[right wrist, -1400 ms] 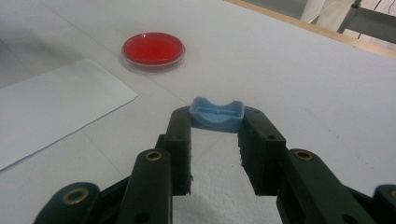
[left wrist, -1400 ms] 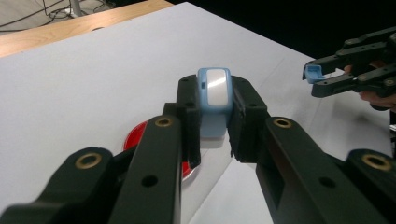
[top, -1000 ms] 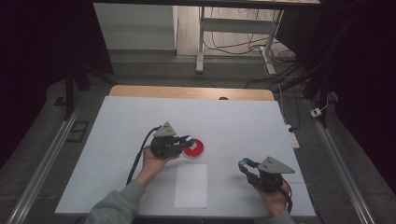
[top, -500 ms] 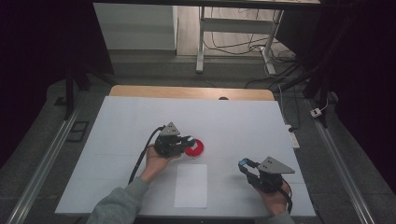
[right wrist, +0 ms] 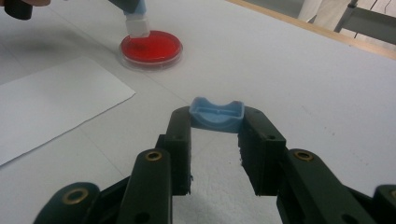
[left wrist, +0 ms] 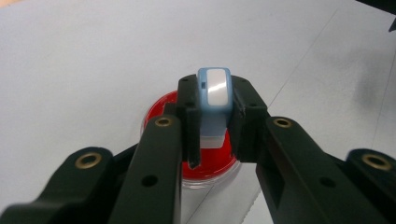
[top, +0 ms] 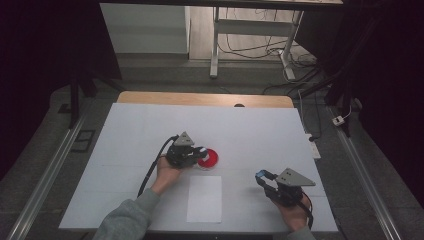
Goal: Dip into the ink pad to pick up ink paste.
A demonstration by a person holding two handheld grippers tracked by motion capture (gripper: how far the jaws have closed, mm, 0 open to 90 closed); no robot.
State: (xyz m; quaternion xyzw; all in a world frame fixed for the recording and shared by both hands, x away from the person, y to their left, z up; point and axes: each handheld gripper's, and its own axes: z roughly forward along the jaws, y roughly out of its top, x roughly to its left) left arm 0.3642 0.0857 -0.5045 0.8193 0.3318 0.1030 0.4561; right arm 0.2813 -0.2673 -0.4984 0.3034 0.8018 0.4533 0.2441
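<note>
Leftward since earlier, left tongs (left wrist: 212,135) press their clamped blue-and-white stamp (left wrist: 214,100) into red ink pad (left wrist: 205,158); right tongs (right wrist: 215,140) grip blue cap (right wrist: 217,114).

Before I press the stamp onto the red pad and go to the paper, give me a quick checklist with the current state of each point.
1. Left hand-held gripper clamped on the stamp: ok.
2. Stamp over the red ink pad: ok.
3. Stamp face touching the ink: cannot tell.
4. Right hand-held gripper clamped on the blue cap: ok.
5. Paper sheet flat, nothing on it: ok.
6. Right hand-held gripper apart from pad and paper: ok.
</note>
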